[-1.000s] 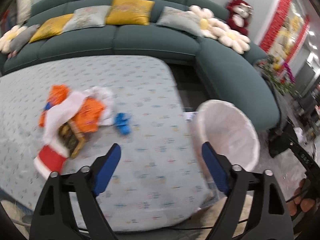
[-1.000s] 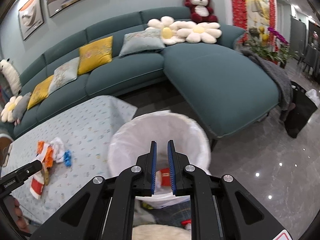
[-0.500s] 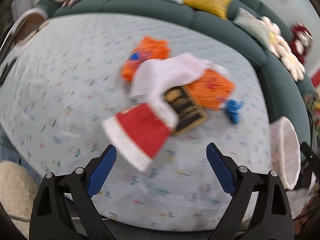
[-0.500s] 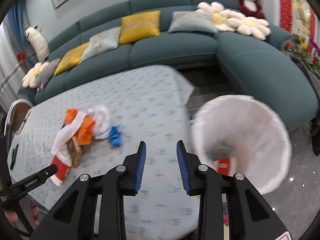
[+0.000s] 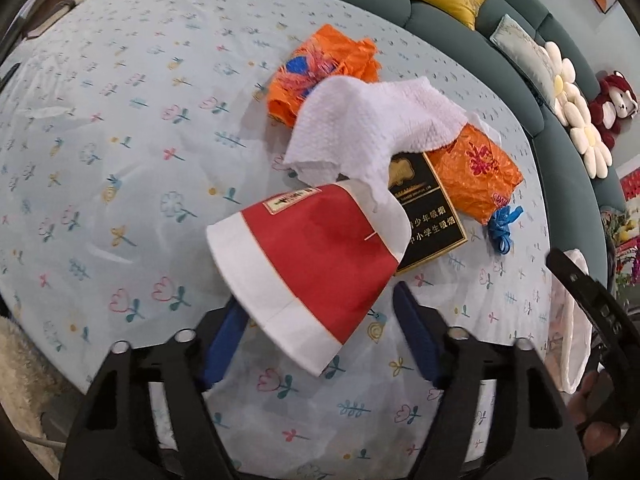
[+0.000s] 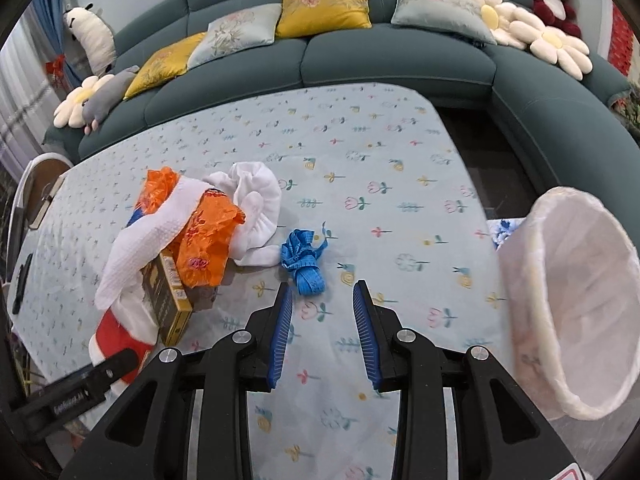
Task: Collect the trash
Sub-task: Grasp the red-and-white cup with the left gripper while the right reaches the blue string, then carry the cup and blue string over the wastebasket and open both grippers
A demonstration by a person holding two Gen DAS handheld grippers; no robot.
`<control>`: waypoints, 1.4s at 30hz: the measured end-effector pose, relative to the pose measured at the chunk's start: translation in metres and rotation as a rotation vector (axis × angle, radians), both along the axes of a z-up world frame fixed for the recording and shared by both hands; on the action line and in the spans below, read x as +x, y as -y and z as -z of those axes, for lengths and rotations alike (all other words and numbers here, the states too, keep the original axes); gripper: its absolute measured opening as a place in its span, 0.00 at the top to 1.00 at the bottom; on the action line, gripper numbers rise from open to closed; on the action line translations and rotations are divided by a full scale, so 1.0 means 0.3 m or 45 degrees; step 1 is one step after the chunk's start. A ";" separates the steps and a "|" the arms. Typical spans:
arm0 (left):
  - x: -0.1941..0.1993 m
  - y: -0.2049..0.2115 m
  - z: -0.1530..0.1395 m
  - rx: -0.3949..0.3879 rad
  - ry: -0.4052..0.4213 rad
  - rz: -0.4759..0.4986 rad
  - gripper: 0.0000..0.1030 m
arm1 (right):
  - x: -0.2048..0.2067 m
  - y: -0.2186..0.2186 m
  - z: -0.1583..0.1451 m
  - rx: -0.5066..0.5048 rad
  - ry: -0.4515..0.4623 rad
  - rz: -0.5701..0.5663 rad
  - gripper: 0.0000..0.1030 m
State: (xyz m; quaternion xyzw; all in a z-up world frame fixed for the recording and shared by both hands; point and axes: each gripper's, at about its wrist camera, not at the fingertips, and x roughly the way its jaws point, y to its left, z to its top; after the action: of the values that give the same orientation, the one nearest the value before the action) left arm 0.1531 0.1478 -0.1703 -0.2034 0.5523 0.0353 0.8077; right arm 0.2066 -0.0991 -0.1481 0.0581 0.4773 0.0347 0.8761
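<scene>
The trash is heaped on the flowered tablecloth [image 6: 360, 152]: a red-and-white paper cup [image 5: 312, 272] on its side, a black-and-gold box [image 5: 430, 220] under a white paper towel [image 5: 372, 132], two orange wrappers [image 5: 320, 68], and a blue ribbon [image 6: 302, 260] lying apart. The cup's white rim is straddled by the left gripper [image 5: 316, 332], whose jaws have just been closing; whether the blue pads press on it cannot be told. The right gripper [image 6: 322, 328] is held just short of the ribbon, its fingers moderately parted with nothing between them. A white-lined bin [image 6: 576, 308] is seen beside the table, before a teal sofa [image 6: 392, 56].
</scene>
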 end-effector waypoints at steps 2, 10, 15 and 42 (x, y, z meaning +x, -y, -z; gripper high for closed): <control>0.005 0.003 0.002 -0.003 0.003 0.001 0.44 | 0.023 -0.006 0.021 0.004 -0.015 0.005 0.69; 0.018 0.007 0.001 -0.076 0.014 0.054 0.92 | 0.120 -0.053 0.101 -0.024 -0.067 -0.026 0.69; 0.017 0.016 -0.015 -0.082 0.044 0.090 0.97 | 0.154 -0.080 0.152 -0.023 -0.109 -0.056 0.69; -0.048 0.385 -0.296 -0.049 0.283 0.409 0.97 | -0.088 0.234 -0.134 0.058 0.132 0.126 0.81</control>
State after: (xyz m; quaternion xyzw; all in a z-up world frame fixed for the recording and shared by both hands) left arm 0.1386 0.0323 -0.0816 -0.1306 0.4854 -0.1271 0.8551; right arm 0.1801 -0.1692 -0.1078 0.0997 0.4269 0.0053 0.8988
